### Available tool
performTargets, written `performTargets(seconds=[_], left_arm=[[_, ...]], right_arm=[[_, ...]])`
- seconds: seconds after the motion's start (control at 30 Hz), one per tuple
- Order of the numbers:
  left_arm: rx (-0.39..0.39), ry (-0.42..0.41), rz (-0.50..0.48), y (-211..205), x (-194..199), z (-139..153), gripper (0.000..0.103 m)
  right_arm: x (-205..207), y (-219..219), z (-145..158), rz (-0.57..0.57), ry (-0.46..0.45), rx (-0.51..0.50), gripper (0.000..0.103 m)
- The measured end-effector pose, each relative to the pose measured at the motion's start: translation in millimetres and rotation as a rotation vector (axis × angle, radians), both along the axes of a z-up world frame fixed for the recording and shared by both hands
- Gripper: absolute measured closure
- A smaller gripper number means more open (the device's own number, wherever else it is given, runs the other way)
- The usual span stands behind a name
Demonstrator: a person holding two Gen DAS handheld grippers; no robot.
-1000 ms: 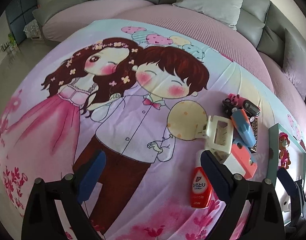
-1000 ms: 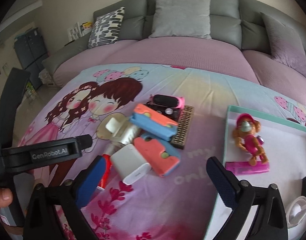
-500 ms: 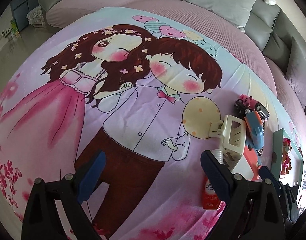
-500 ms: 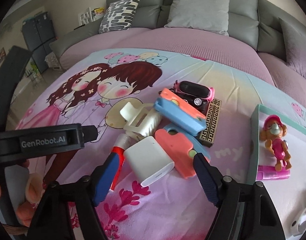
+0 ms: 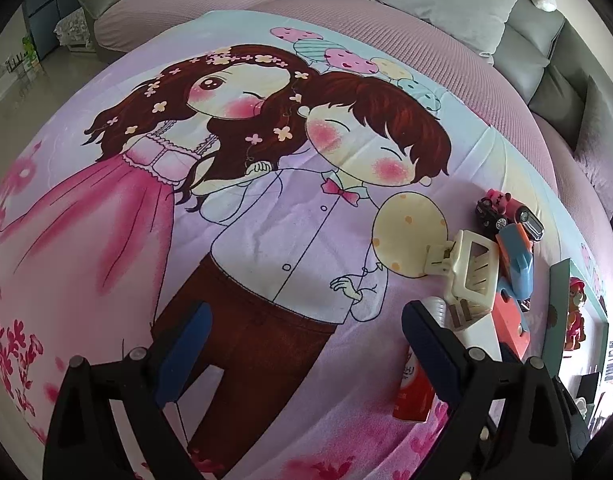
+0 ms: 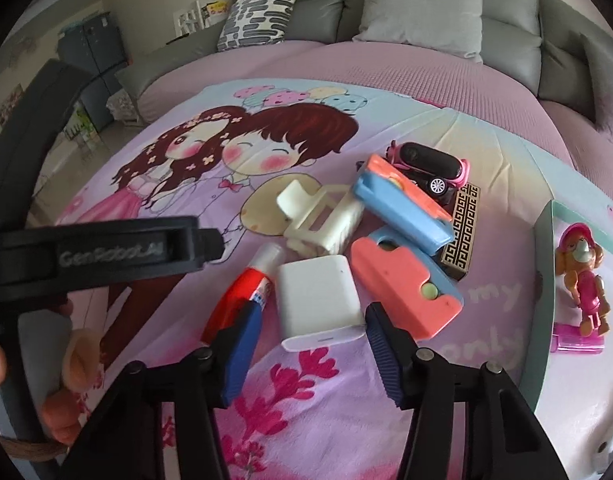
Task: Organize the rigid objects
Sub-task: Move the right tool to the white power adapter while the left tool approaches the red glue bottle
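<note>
Right tool [image 6: 312, 344] closing, straddling white charger [image 6: 318, 300], not yet pressing; left tool [image 5: 302, 344] wide.

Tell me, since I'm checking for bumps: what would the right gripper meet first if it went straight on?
Most likely the white charger block, which lies between the fingers of the right gripper as its jaws have just been closing. Whether the pads touch it yet is unclear.
</note>
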State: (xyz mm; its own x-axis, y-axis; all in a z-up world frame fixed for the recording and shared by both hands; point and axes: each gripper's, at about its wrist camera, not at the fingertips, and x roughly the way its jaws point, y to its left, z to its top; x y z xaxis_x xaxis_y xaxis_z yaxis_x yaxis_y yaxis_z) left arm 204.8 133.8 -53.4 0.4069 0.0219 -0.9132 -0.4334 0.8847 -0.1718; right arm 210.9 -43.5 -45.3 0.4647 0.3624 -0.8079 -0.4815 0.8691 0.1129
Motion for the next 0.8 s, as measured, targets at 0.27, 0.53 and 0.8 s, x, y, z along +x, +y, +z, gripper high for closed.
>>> performTargets(seconds=[0.27,0.53,0.8], left_arm=[[-0.003,0.006,-0.014,-5.3,6.1,-1.0,0.007],[-0.035,-0.018,-0.07,-18.3,8.5,3.3,0.007],[-0.048,-0.023,-0.121,-30.5,9.9,3.9,0.007]], right_arm=[[3.4,-0.9,-3.8,-0.028,-0.004,0.026,0.054],[-1.3,-13.6,12.2,-0.05,-0.02,0.044,0.056],[-4.7,-30.7,22.0,-0.075,-0.019,0.03,0.056]])
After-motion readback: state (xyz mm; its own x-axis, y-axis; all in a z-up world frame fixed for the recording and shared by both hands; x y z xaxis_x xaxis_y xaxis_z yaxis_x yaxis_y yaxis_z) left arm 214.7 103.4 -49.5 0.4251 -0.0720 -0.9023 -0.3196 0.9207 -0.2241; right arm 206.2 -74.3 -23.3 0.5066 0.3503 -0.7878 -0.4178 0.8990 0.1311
